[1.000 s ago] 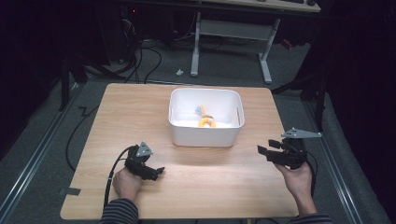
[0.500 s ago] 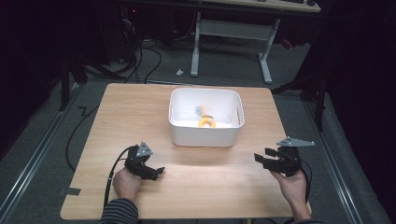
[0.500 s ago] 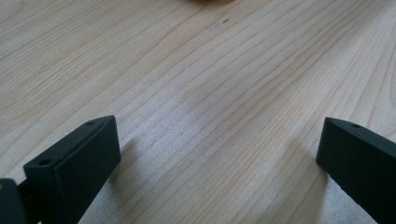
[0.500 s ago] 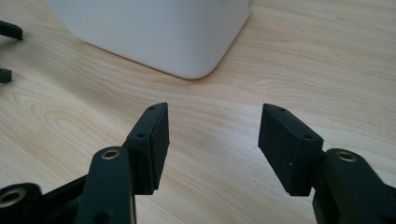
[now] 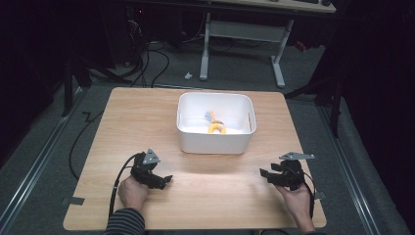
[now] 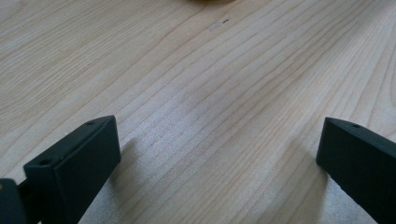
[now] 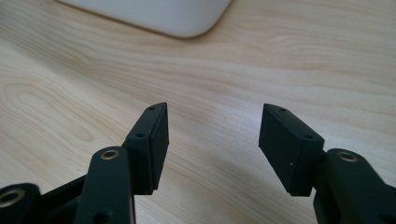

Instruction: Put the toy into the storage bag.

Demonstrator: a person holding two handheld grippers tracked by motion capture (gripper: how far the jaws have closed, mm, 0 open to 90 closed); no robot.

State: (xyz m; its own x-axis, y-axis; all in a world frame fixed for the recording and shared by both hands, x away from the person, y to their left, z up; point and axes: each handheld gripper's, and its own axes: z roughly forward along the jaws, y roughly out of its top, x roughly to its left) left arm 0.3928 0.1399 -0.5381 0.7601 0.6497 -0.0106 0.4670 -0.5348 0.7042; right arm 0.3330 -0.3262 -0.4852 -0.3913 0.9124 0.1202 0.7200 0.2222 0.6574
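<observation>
Both of my grippers sat low over the wooden table [image 5: 147, 112], near its front edge, one at each side. The left gripper [image 5: 164, 180] was in my left hand [image 5: 132, 192] at the front left, its cable [image 5: 117, 183] looping back toward my striped sleeve [image 5: 125, 225]. In the left gripper view its jaws stood released and spread wide, with bare wood grain between them and nothing held. Their shadows fell on the table just under each jaw, so the tips were close to the surface; I could not tell whether they touched it.

The right gripper [image 5: 264, 173] was in my right hand [image 5: 296, 200] at the front right, grey three-cornered plate [image 5: 296, 156] on top, jaws aimed toward the middle of the table. In the right gripper view its jaws were also released, a clear gap between them, though narrower than on the left, and nothing grasped. A rounded corner of the white bin [image 7: 154, 14] showed at the top of that view, apart from the jaw tips.

The white bin [image 5: 215, 142] stood upright on the table, slightly behind centre and between the two grippers' positions, well apart from both. Inside it, against the bottom toward the front right, lay a small yellow object [image 5: 216, 128] with something pale blue [image 5: 209, 116] attached at its far end; too small for me to identify.

Behind the table, dark floor with black cables [image 5: 151, 58] and the white legs of another desk [image 5: 242, 44].
</observation>
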